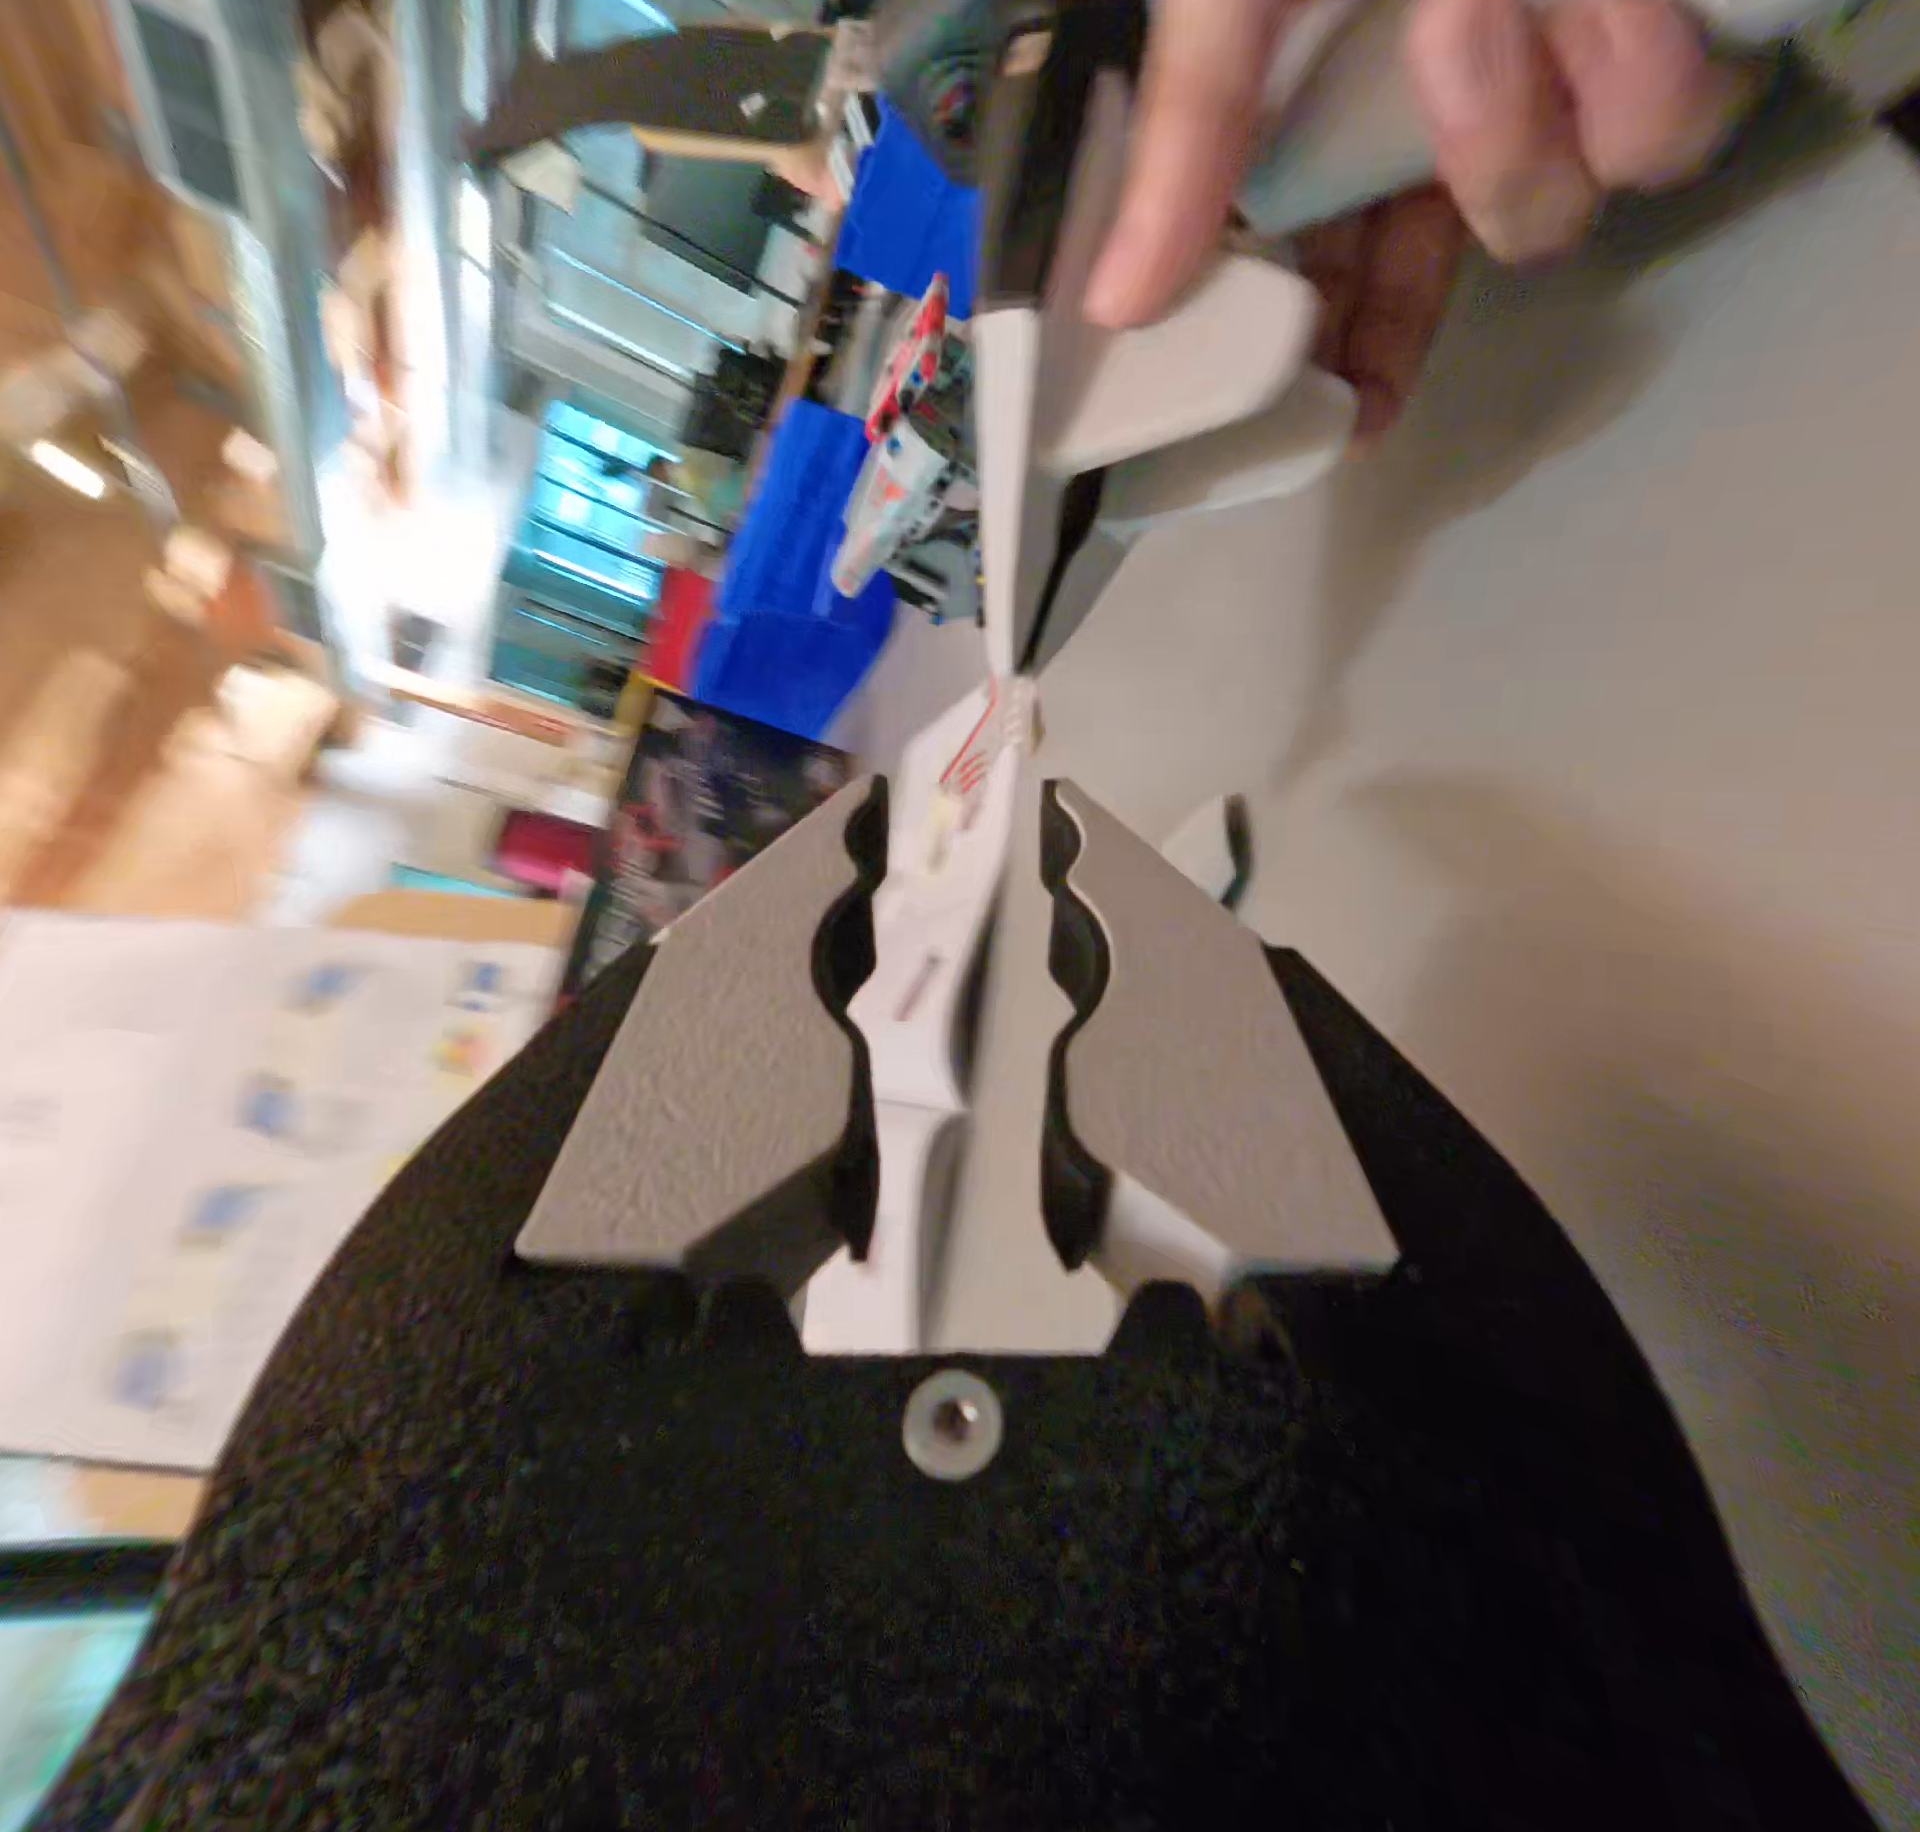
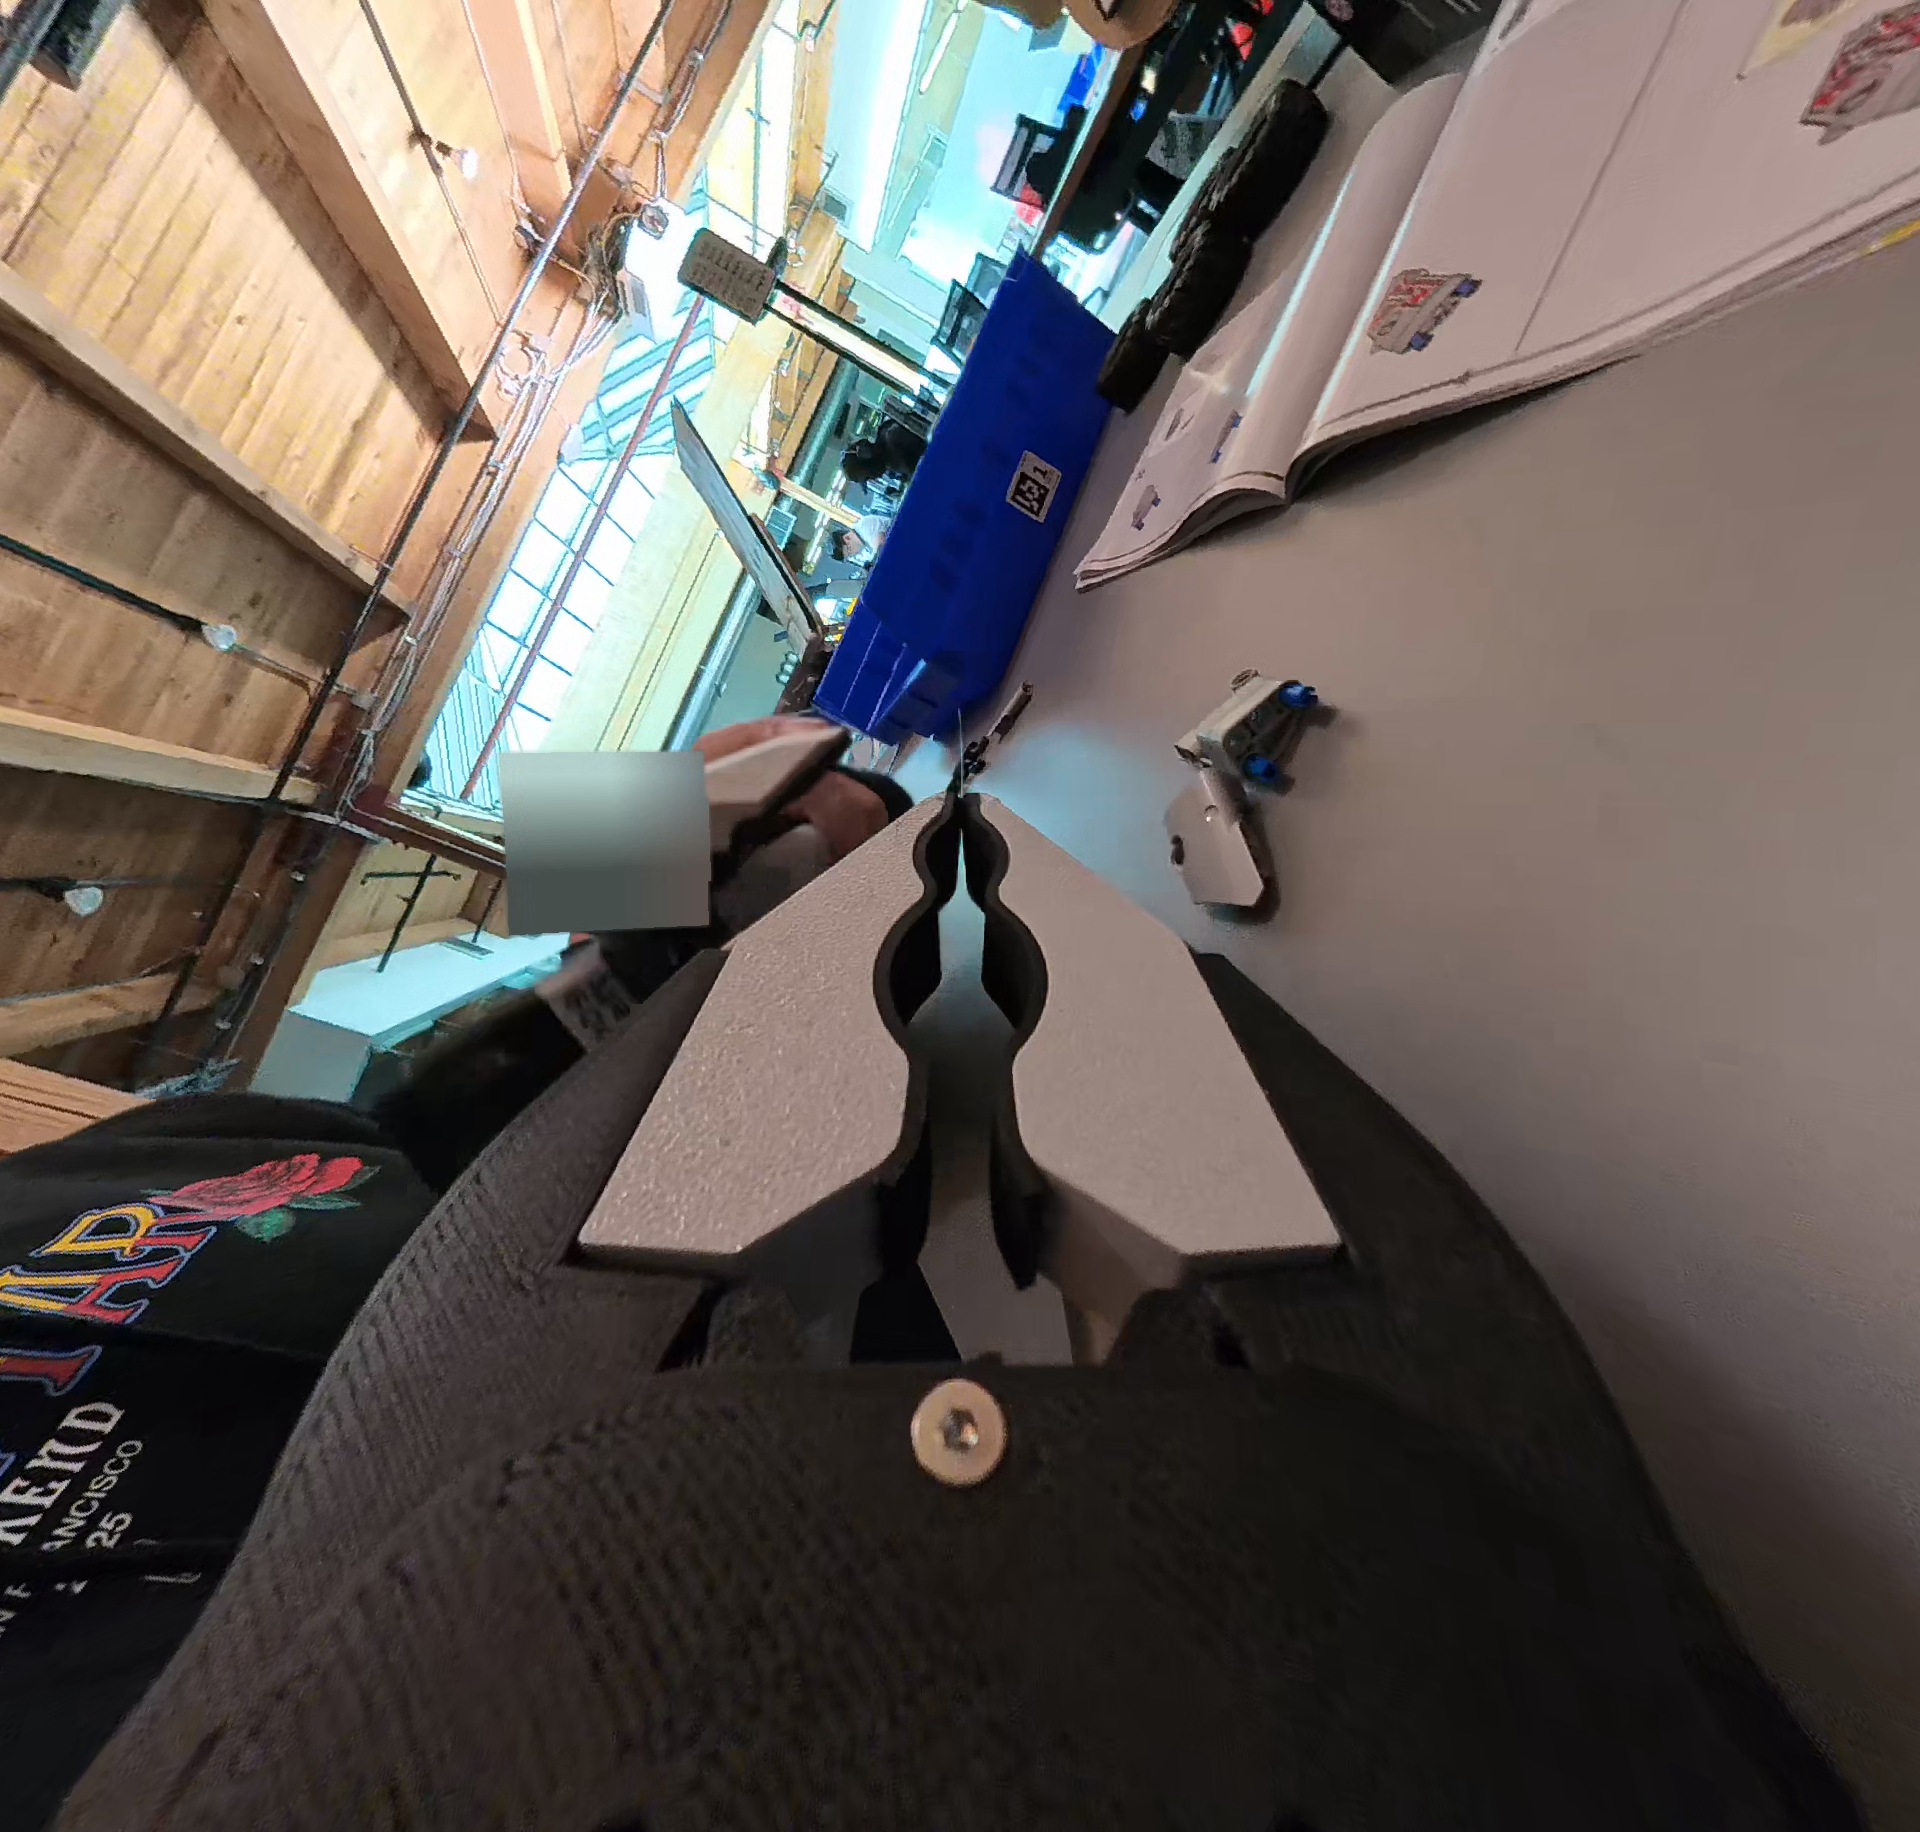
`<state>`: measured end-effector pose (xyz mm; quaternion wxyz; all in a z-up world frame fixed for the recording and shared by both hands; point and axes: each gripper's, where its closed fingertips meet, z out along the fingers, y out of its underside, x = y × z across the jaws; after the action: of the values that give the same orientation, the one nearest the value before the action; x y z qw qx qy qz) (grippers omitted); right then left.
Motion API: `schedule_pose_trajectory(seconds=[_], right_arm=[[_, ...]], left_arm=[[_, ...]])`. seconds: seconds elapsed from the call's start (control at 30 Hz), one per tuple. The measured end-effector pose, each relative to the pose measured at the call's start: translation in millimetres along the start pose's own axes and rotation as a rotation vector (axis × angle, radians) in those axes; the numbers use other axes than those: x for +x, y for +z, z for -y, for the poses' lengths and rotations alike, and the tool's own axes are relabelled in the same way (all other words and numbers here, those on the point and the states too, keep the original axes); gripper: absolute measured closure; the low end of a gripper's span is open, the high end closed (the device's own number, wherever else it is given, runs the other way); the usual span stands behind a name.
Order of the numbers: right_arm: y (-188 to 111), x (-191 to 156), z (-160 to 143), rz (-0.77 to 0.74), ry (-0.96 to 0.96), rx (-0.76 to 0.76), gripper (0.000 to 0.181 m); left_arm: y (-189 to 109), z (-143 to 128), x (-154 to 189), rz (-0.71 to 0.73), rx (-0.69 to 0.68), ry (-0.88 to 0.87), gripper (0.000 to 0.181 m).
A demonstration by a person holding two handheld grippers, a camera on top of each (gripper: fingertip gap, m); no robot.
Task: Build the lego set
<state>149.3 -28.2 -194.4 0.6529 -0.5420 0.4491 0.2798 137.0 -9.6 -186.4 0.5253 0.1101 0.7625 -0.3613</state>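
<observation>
At the far left of the left wrist view an open instruction booklet [image 1: 208, 1138] lies blurred on the counter [image 1: 1610, 847], and further in stand blue bins [image 1: 800, 577] with a red-and-white lego model [image 1: 904, 452] beside them. In the middle, the left gripper [image 1: 961, 826] has its fingers [image 1: 727, 1044] closed part-way around a long white lego panel [image 1: 925, 951] with red markings; the panel runs lengthwise between them and pokes out past the tips. The right gripper [image 1: 1023, 655] comes down from above, its fingertips pinched on the far end of that same panel, and at the right a hand [image 1: 1382, 120] grips its handle. The right wrist view shows things the other does not: at the left a black printed garment [image 2: 156, 1315], then the right gripper [image 2: 961, 800] with its fingers [image 2: 790, 1065] drawn together so the tips all but meet; whatever they pinch is too thin to see from here. Beyond the tips a small dark lego pin [image 2: 1003, 717] lies near a blue bin [image 2: 977, 515], and to the right a small white lego assembly [image 2: 1231, 795] with blue pegs rests on the grey counter [image 2: 1558, 951], well apart from the fingers. Further right lie black tyres [image 2: 1216, 255] and the open booklet [image 2: 1455, 255].
</observation>
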Motion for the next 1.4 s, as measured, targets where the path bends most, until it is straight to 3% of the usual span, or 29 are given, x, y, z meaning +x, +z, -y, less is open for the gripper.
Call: schedule_pose_trajectory(seconds=[0.1, 0.2, 0.27, 0.37, 0.47, 0.53, 0.7, 0.83, 0.9, 1.07, 1.23, 1.4], right_arm=[[1, 3, -7, 0.008, 0.025, -0.001, 0.181], [2, 3, -10, 0.005, 0.011, -0.004, 0.181], [1, 2, -9, -0.003, -0.009, 0.003, 0.181], [1, 1, -11, -0.008, -0.032, 0.003, 0.181], [0, 2, -13, -0.028, -0.050, 0.001, 0.181], [-2, 6, -13, -0.070, -0.070, 0.004, 0.181], [-9, 16, -13, -0.120, -0.077, 0.007, 0.181], [-9, 18, -13, -0.120, -0.069, -0.002, 0.181], [-9, 18, -13, -0.126, -0.073, -0.005, 0.181], [-9, 21, -12, -0.142, -0.078, -0.011, 0.181], [-9, 21, -13, -0.141, -0.087, -0.028, 0.181], [-9, 20, -16, -0.138, -0.102, -0.053, 0.181]], left_arm=[[1, -10, -9, -0.212, 0.040, -0.522, 0.164], [1, -3, -14, -0.532, 0.144, -1.044, 0.171], [-2, 4, -14, -0.761, 0.195, -1.243, 0.175], [6, -3, -7, -0.931, 0.122, -1.377, 0.172], [13, -6, 3, -1.020, 0.073, -1.415, 0.169], [14, -14, 13, -1.061, 0.012, -1.359, 0.156], [16, -53, 39, -0.938, -0.037, -0.740, 0.164], [17, -59, 44, -0.953, -0.092, -0.536, 0.173], [14, -56, 47, -0.979, -0.114, -0.526, 0.181], [14, -50, 61, -0.977, -0.144, -0.546, 0.181], [6, -32, 65, -0.974, -0.077, -0.582, 0.181], [9, -16, 31, -0.958, 0.057, -0.863, 0.176]])
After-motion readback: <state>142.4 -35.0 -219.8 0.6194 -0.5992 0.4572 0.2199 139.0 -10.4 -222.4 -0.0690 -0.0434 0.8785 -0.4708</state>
